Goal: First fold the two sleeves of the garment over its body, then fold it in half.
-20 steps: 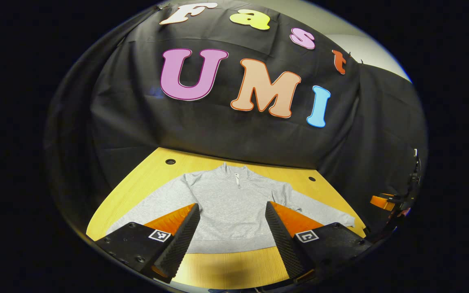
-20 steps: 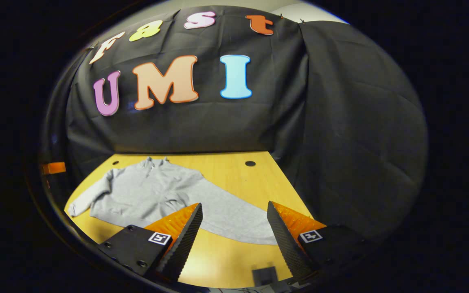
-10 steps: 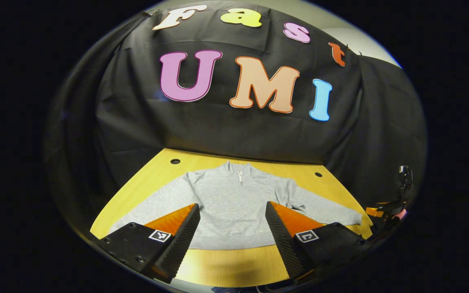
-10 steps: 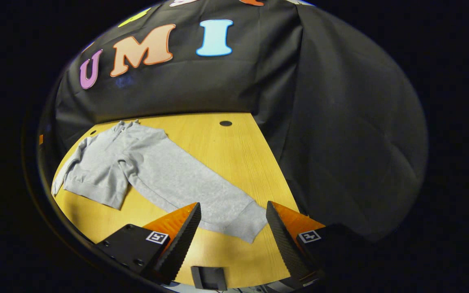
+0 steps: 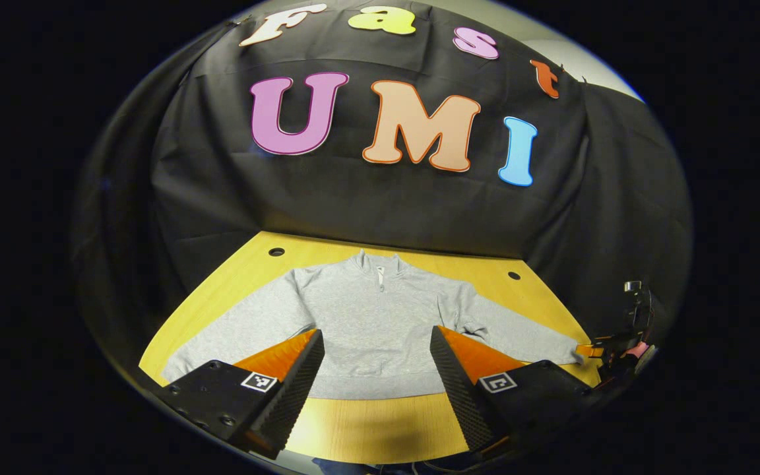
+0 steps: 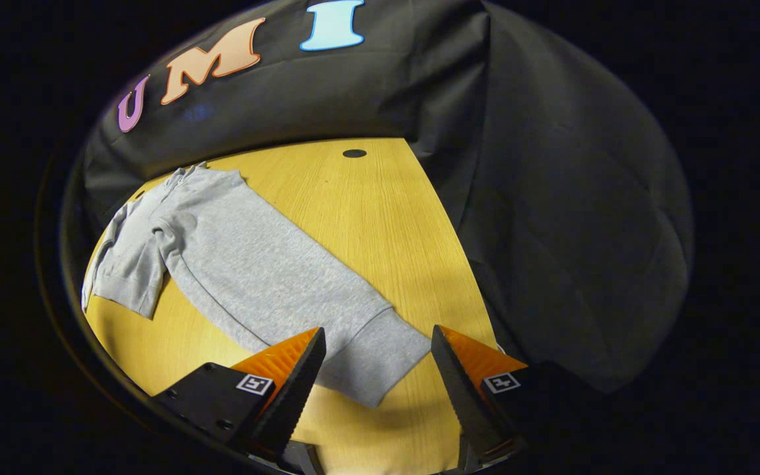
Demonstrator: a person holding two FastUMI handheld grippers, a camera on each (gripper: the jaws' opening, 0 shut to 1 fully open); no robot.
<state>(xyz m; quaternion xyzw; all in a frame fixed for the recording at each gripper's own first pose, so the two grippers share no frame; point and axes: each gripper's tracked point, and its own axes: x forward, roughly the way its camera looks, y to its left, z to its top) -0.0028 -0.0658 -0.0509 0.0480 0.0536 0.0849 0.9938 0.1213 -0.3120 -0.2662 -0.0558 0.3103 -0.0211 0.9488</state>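
Note:
A grey zip-neck sweatshirt (image 5: 373,310) lies flat on the yellow wooden table (image 5: 380,429), collar toward the far wall and both sleeves spread out to the sides. My left gripper (image 5: 376,330) hovers open over the hem at the body's middle, holding nothing. In the right gripper view the garment's right sleeve (image 6: 268,270) runs toward me, and its cuff (image 6: 373,369) lies between the open fingers of my right gripper (image 6: 378,328). The left gripper view shows the right gripper (image 5: 594,351) small at the far right, at the end of that sleeve.
Black cloth walls close in the table (image 6: 380,218) at the back and right. Round holes (image 5: 276,252) (image 5: 514,276) (image 6: 354,153) sit near the table's far corners. Bare wood shows in front of the hem and beside the right sleeve.
My right gripper has dropped and moved forward to the right sleeve, so the cuff now lies between its open fingers. The left gripper has barely shifted and stays open.

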